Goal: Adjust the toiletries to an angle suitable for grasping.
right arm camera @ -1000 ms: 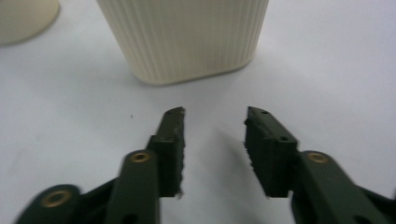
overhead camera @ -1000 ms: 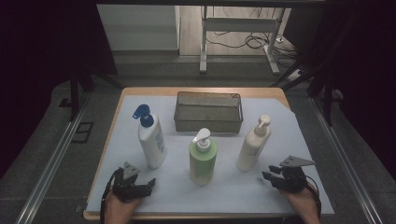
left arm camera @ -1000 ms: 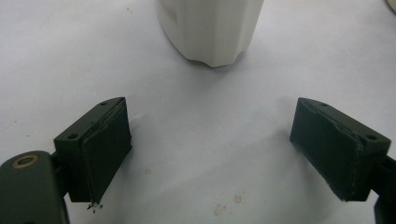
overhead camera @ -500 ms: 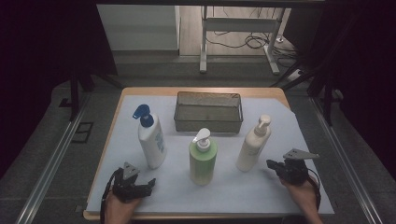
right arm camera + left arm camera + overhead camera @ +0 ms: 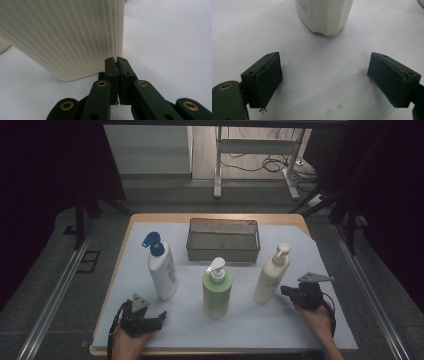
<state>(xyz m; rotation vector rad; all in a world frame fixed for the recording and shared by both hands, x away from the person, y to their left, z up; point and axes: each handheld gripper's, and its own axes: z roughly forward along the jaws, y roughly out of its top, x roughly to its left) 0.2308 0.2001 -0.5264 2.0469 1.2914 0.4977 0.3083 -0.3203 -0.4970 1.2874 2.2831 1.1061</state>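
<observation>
High view, cream bottle: the cream pump bottle stands upright at the right of the front row on the surface, just beside the right gripper.
Right gripper view, cream bottle: its ribbed cream wall rises close ahead and to the left of the jaw tips; whether the tips touch it cannot be told.
Right gripper: the right gripper lies low on the surface, pointing at the base of the cream bottle; its jaws have just closed and now meet pad to pad with nothing between them.
Left gripper: the left gripper rests near the front left edge, jaws wide apart over bare sheet, below the white bottle.
Other bottles: a white bottle with a blue pump stands at the left, a green bottle with a white pump in the middle, well apart from each other.
Basket: a dark wire mesh basket sits behind the row, at the far middle.
Surface: a wooden surface covered by a pale sheet.
Room: grey floor, metal rails at both sides, dark curtains, a frame leg and cables beyond.
Count: three bottles, one basket, two grippers.
</observation>
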